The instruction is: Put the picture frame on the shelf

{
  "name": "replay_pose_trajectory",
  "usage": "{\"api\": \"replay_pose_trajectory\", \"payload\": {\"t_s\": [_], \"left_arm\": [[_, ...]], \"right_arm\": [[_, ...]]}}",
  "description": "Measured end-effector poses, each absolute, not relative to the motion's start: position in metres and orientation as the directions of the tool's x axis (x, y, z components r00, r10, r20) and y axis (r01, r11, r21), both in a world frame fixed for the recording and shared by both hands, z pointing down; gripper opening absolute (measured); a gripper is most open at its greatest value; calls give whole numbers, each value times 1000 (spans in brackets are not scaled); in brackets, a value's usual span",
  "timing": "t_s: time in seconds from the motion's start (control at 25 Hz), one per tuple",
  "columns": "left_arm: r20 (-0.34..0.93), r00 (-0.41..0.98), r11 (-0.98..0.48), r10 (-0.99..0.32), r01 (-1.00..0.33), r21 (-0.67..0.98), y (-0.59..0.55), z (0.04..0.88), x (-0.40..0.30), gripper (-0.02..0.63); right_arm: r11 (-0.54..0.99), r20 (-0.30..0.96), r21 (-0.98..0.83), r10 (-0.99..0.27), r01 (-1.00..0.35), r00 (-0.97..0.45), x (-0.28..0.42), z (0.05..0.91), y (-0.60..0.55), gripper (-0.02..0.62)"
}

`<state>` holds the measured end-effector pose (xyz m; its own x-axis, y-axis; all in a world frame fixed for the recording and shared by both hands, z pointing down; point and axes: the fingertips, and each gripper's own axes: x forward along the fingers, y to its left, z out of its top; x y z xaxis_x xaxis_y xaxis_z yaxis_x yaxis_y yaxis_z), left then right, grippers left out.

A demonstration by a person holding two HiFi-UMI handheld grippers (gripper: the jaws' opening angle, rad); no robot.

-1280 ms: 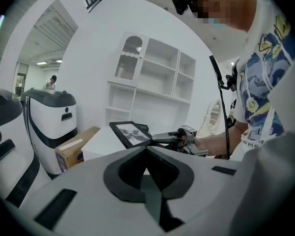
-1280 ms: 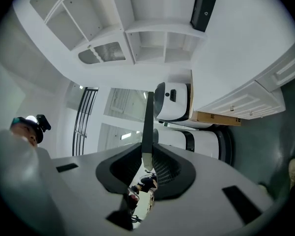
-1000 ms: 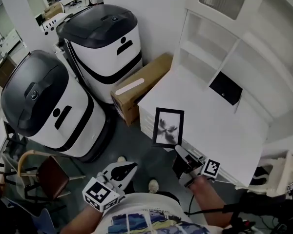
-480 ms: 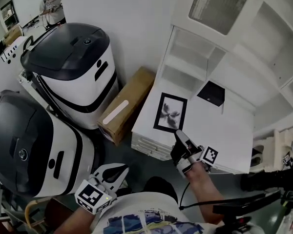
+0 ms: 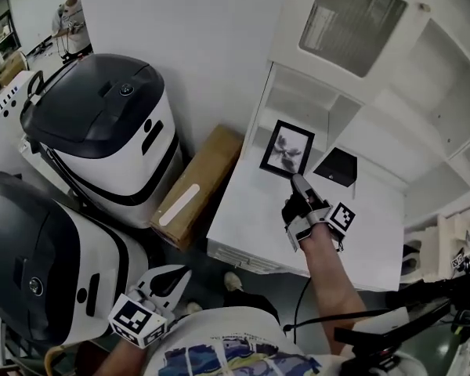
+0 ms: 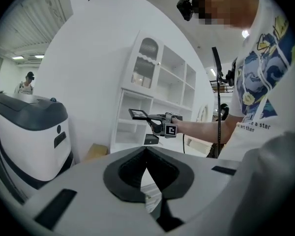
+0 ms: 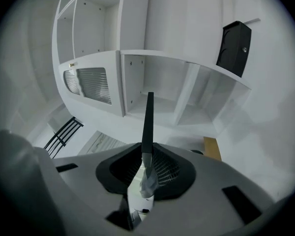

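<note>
The picture frame [image 5: 287, 149], black-edged with a pale flower print, hangs in the air in front of the white shelf unit's lowest left compartment [image 5: 298, 104]. My right gripper [image 5: 298, 182] is shut on its near edge, arm stretched over the white counter [image 5: 251, 218]. In the right gripper view the frame [image 7: 147, 124] stands edge-on between the jaws, pointing at that compartment [image 7: 160, 90]. My left gripper [image 5: 175, 279] hangs low by my body, shut with nothing in it. In the left gripper view the frame [image 6: 137, 113] shows far ahead.
A small black box [image 5: 335, 167] stands on the counter right of the frame. A cardboard box [image 5: 192, 186] leans against the counter's left side. Two big white-and-black machines [image 5: 102, 124] fill the floor at left. A slatted cabinet door [image 5: 341, 22] stands above. A person [image 5: 69, 14] stands far back.
My right gripper has carried the frame from the counter's front edge up and back toward the shelf's lower compartment. The left gripper stayed low by my body.
</note>
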<state>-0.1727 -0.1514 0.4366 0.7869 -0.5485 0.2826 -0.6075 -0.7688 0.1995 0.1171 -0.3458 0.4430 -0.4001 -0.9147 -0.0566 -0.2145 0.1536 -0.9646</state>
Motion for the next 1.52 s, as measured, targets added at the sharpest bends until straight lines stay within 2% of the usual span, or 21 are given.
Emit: {"api": "replay_pose_trajectory", "payload": {"t_s": [0.8,1.12,1.52], "left_arm": [[317,677,-664,-665,-729,165,-225,428,-142,12],[326,634,-619,-702,-769,163,-237,429,-148,12],[341,646,-632,-683,-757,169,-249,434,-138,12]], "right_arm": [[48,76,-949,-925,-312,-373,166,468,-521,84],[12,135,-932,-917,-363,-376,163,479,-551,84],[-3,167,-903,-924,-429,-344,169,475,-565,88]]}}
